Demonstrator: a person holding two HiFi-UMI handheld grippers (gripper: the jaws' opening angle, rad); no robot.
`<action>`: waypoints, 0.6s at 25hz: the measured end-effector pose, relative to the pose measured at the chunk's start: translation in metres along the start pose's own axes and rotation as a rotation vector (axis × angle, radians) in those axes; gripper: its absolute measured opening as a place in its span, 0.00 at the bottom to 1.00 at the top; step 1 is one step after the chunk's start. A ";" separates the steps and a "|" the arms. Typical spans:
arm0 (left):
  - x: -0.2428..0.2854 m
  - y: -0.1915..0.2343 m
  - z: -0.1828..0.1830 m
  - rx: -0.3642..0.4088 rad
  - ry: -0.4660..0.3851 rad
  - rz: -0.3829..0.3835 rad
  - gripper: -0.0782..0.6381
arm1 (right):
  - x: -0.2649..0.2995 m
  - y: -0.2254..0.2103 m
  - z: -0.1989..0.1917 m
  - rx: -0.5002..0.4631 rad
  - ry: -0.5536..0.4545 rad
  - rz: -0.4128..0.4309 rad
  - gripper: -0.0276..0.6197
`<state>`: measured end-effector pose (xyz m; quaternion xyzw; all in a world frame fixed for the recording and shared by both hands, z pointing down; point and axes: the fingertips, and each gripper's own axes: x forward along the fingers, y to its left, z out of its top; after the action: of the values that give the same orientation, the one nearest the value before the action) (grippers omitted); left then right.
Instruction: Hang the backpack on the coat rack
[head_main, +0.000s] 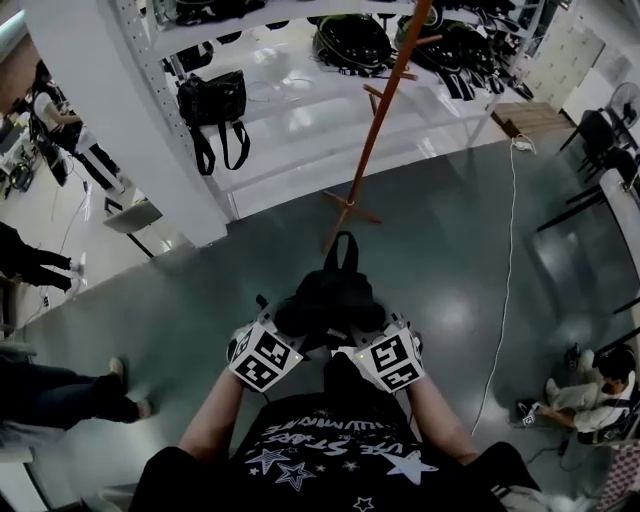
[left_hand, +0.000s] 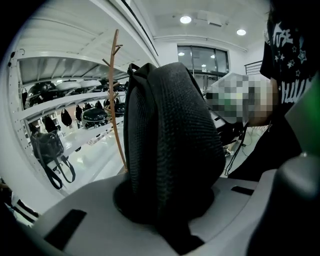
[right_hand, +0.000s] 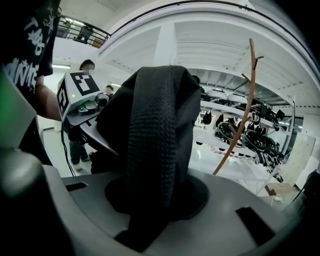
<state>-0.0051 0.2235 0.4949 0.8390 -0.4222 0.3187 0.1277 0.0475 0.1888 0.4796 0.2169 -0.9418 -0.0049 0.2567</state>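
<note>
Head view: backpack (head_main: 330, 298) sits clamped between left claw (head_main: 290, 333) and right claw (head_main: 362, 335).

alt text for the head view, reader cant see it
A person, seen from above, holds a black backpack clamped between the left gripper and right gripper, its top loop toward a wooden coat rack on the grey floor ahead. White shelves of bags stand behind it.

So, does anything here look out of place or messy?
Nothing spilled or broken. The backpack looks intact. Only a white cable trails loose across the floor, right of the coat rack, a possible trip hazard.
</note>
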 end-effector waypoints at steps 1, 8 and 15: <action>0.009 0.011 0.010 0.001 -0.003 0.006 0.20 | 0.006 -0.016 0.004 -0.005 -0.007 0.000 0.19; 0.074 0.070 0.061 0.006 -0.006 0.034 0.20 | 0.045 -0.111 0.014 -0.028 -0.031 0.007 0.19; 0.113 0.109 0.086 0.003 -0.005 0.061 0.20 | 0.075 -0.165 0.017 -0.046 -0.038 0.019 0.19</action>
<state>-0.0049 0.0443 0.4954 0.8267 -0.4473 0.3210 0.1156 0.0479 0.0070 0.4813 0.2020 -0.9482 -0.0281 0.2436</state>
